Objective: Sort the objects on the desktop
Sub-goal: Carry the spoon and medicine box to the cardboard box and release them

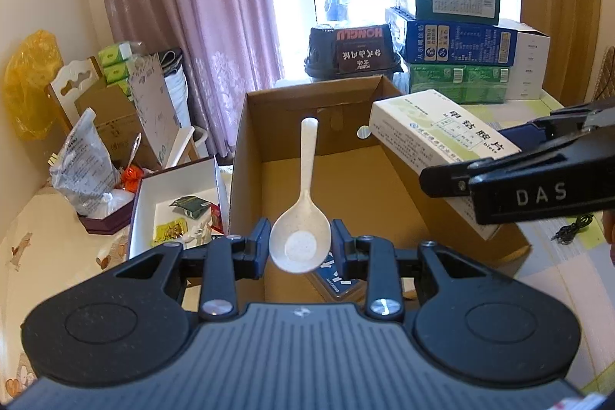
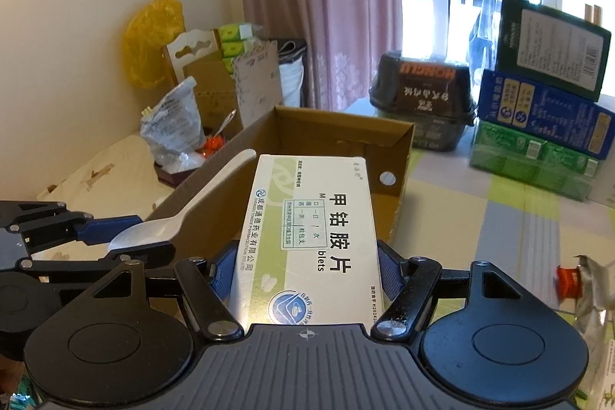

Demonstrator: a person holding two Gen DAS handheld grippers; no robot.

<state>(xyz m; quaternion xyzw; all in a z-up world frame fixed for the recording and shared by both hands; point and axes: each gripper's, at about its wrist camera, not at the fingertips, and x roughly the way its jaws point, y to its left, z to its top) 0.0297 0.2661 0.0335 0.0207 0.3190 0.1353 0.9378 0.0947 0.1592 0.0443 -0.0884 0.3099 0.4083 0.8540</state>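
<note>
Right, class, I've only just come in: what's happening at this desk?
A person is sorting desk items with handheld tongs in each hand. The left tongs are shut on a white spoon, gripped by its bowl with the handle pointing forward over the open cardboard box. The right tongs are shut on a medicine box, also held over that box. Neither item has been let go yet. Stacked cartons sit behind.
</note>
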